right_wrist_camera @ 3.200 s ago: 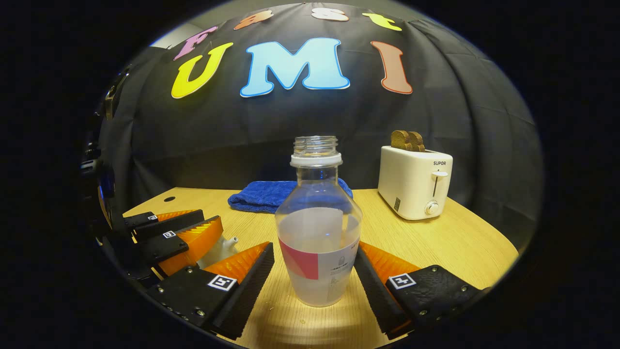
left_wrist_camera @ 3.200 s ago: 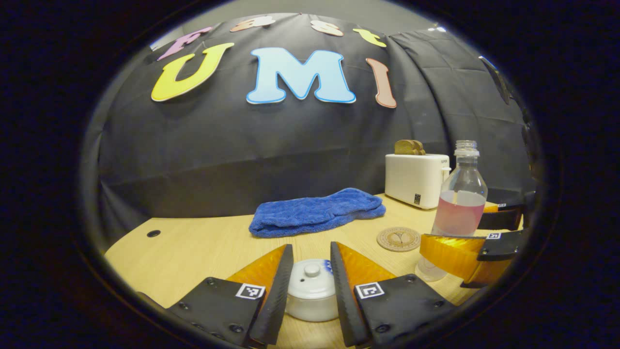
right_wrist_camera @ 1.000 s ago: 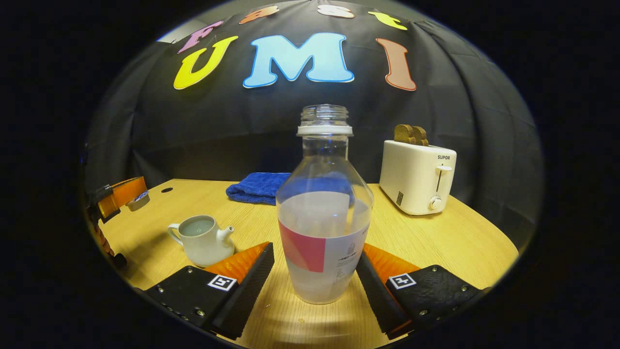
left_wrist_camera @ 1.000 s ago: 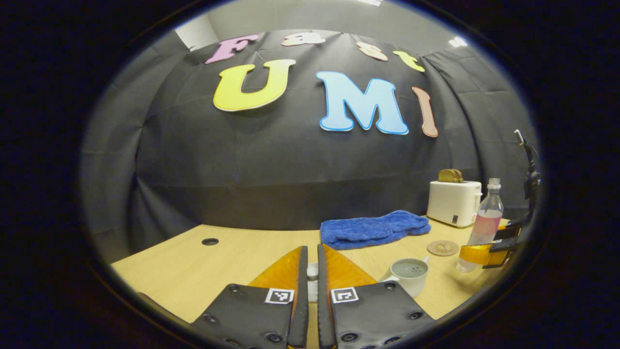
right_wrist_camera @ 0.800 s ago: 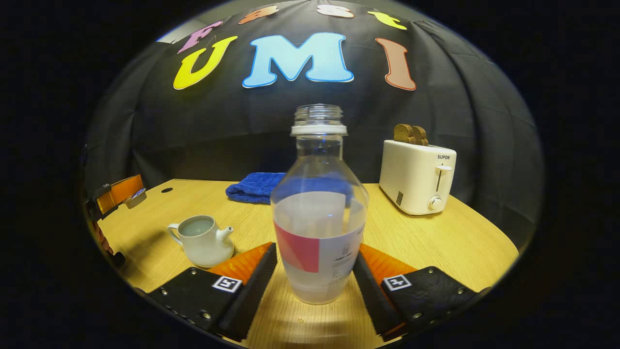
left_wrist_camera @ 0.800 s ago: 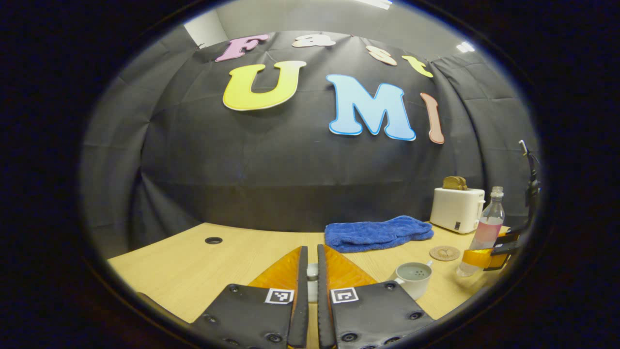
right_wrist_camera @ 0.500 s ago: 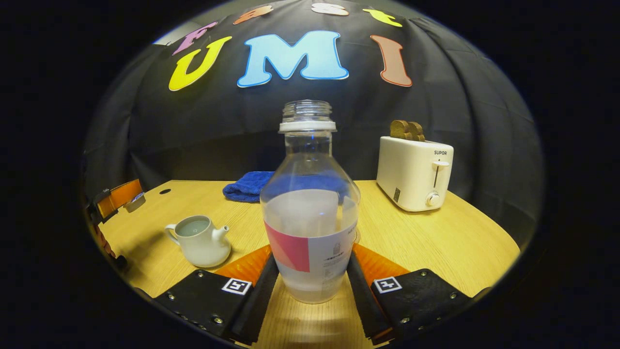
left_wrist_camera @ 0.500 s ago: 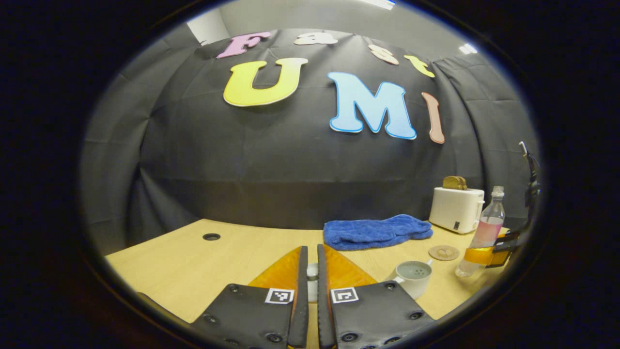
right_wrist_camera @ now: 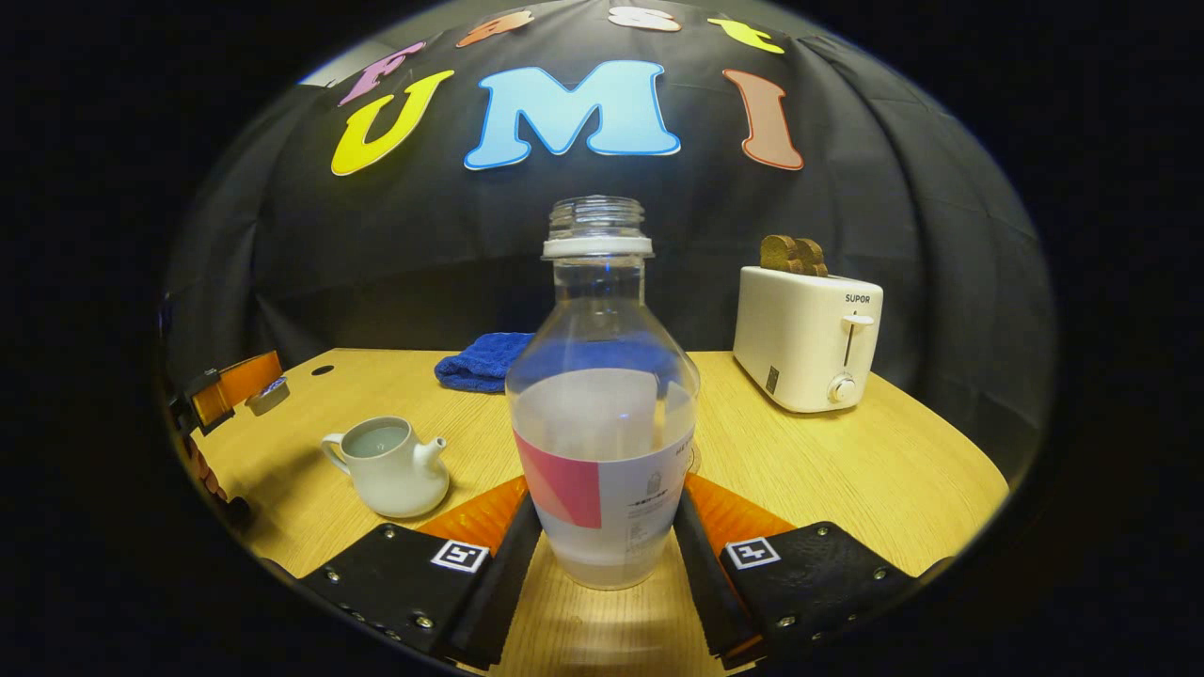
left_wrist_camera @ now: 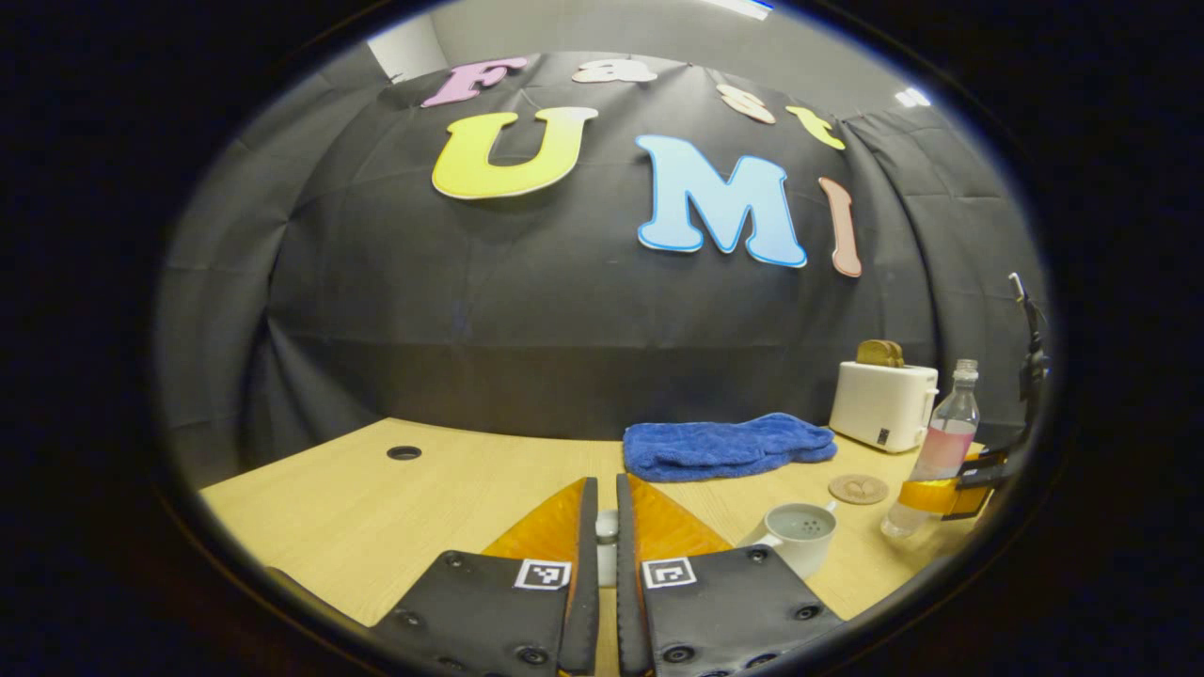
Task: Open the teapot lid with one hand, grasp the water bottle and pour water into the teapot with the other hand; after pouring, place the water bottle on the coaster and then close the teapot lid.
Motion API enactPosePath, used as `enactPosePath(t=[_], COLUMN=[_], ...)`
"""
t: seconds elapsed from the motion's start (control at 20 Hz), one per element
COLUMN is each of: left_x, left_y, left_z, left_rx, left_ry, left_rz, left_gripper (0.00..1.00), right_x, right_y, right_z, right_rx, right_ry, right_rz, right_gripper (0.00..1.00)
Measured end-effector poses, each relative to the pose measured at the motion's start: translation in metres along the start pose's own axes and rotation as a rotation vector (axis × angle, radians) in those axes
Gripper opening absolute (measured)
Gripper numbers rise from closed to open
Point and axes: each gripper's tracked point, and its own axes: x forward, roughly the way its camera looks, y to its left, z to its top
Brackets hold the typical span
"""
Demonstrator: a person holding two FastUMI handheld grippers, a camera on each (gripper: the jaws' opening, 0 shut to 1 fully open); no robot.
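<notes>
On the counter (right_wrist_camera: 847,470), the right claw (right_wrist_camera: 602,555) has just closed onto the water bottle (right_wrist_camera: 602,423); the left claw (left_wrist_camera: 602,545) keeps the lid (left_wrist_camera: 607,550) pinched, leaving the teapot (right_wrist_camera: 390,465) open, so pouring looks next.

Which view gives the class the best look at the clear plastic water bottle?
The right gripper view: the clear plastic water bottle stands large and central between that gripper's fingers. The left gripper view shows it small, far right.
</notes>
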Motion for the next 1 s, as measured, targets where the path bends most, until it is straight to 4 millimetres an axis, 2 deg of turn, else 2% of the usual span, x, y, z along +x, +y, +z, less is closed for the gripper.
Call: enactPosePath(t=[0.15,0.35,0.45,0.8,0.85,1.0], left_x=[0.001,0.003,0.003,0.005,0.005,0.005], left_y=[0.000,-0.001,-0.002,0.001,0.001,0.004], left_z=[-0.004,-0.008,-0.006,-0.014,-0.012,-0.013], left_rx=[-0.006,-0.018,-0.037,-0.047,-0.050,-0.056], left_ry=[0.004,0.012,0.007,0.017,0.014,0.009], left_rz=[-0.003,-0.016,-0.027,-0.025,-0.026,-0.025], left_gripper=[0.17,0.17,0.17,0.17,0.14,0.17], right_x=[-0.002,-0.003,-0.006,-0.003,-0.003,-0.002], right_y=[0.003,-0.003,-0.010,-0.002,-0.001,-0.002], right_z=[0.000,0.004,0.005,0.007,0.010,0.023], right_rx=[-0.028,-0.114,-0.223,-0.632,-0.707,-0.892], right_ry=[-0.008,-0.010,-0.003,0.072,0.079,0.074], right_rz=[0.008,-0.052,-0.117,-0.220,-0.233,-0.276], right_gripper=[0.76,0.74,0.74,0.74,0.74,0.74])
